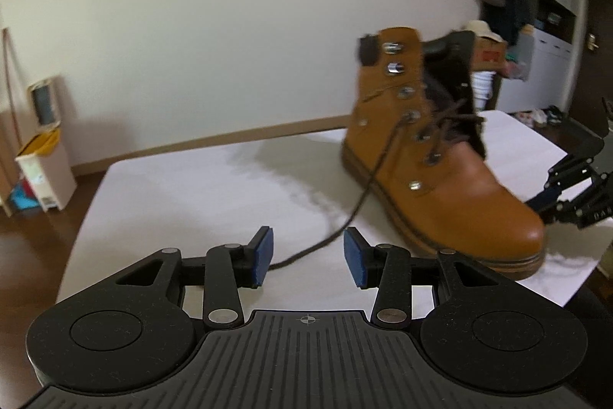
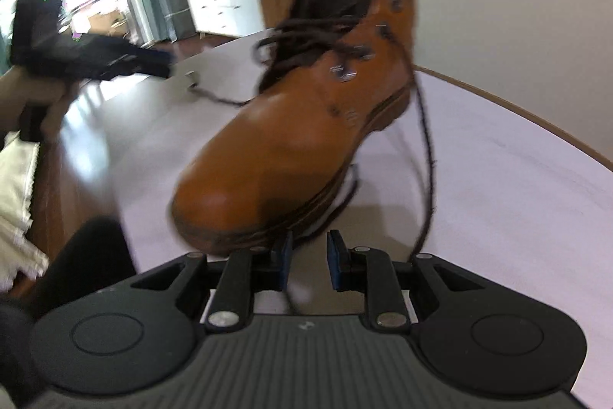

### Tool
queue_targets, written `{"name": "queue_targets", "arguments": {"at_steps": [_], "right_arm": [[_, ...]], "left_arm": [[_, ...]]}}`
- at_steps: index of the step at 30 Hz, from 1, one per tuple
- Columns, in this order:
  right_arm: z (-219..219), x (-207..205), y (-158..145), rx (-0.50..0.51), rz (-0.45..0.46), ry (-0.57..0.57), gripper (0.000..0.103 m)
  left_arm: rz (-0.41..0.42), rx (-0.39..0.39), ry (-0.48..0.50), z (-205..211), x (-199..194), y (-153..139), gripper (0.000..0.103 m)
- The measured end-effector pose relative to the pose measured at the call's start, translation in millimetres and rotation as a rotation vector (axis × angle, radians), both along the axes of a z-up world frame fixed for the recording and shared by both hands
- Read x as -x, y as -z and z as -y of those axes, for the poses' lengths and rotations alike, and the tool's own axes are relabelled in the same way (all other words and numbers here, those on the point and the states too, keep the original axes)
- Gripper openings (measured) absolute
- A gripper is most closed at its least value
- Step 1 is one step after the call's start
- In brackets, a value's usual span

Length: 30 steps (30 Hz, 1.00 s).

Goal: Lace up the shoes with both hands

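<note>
Boot (image 1: 433, 156), tan leather, upright on white desk (image 1: 191, 186), at about 2 o'clock in left wrist view, toe pointing toward 4 o'clock. Brown lace (image 1: 367, 186) threaded through lower eyelets only; upper metal hooks bare; tongue slack and open. One loose lace end trailing from a mid eyelet down across desk toward 6 o'clock, lying between the blue pads (image 1: 264, 255) of left gripper (image 1: 308, 257). Left gripper spread, pads apart on either side of lace, no contact visible. Right gripper (image 2: 308, 265) seen in its own view at 6 o'clock, just beside boot toe (image 2: 237, 194); pads set closer together than on left, a gap between them; a dark blurred strand seems to run in that gap, but pinch or no pinch cannot be told. Second lace end (image 2: 425, 148) dropping from right side of boot, curving down over desk toward 5 o'clock near right gripper's outer finger. Same right gripper visible from left view at 3 o'clock, past boot toe. Right view heavily blurred. Small lidded bin (image 1: 42, 148) on wooden floor at 9 o'clock.
</note>
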State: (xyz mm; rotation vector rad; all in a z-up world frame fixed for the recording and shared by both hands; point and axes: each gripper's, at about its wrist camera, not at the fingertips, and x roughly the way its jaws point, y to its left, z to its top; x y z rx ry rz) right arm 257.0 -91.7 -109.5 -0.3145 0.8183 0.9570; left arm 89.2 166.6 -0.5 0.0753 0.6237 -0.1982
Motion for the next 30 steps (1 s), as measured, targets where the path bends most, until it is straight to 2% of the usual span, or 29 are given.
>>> {"name": "queue_targets", "arguments": {"at_steps": [4, 6, 9, 13, 15, 16, 17, 20, 30], "right_arm": [[-6, 16, 4, 0.085, 0.064, -0.038, 0.022], [-4, 19, 4, 0.106, 0.081, -0.036, 0.003], [4, 22, 1, 0.130, 0.095, -0.022, 0.003], [37, 29, -6, 0.212, 0.110, 0.030, 0.004], [47, 33, -11, 0.208, 0.106, 0.048, 0.018], [54, 33, -16, 0.186, 0.103, 0.064, 0.022], [58, 33, -19, 0.165, 0.103, 0.076, 0.021], [52, 27, -29, 0.066, 0.139, 0.104, 0.021], [2, -6, -2, 0.060, 0.151, 0.029, 0.021]], "left_arm": [[-0.003, 0.002, 0.023, 13, -7, 3, 0.045], [0.000, -0.002, 0.025, 15, -6, 3, 0.045], [0.003, -0.006, 0.025, 17, -4, 2, 0.046], [-0.003, -0.001, 0.022, 16, -4, 4, 0.046], [-0.003, 0.003, 0.022, 16, -6, 5, 0.046], [-0.002, 0.005, 0.022, 17, -7, 5, 0.046], [0.002, 0.011, 0.023, 17, -8, 5, 0.046], [0.015, 0.025, 0.026, 21, -11, 2, 0.046], [0.023, 0.038, 0.016, 21, -5, -2, 0.046]]}}
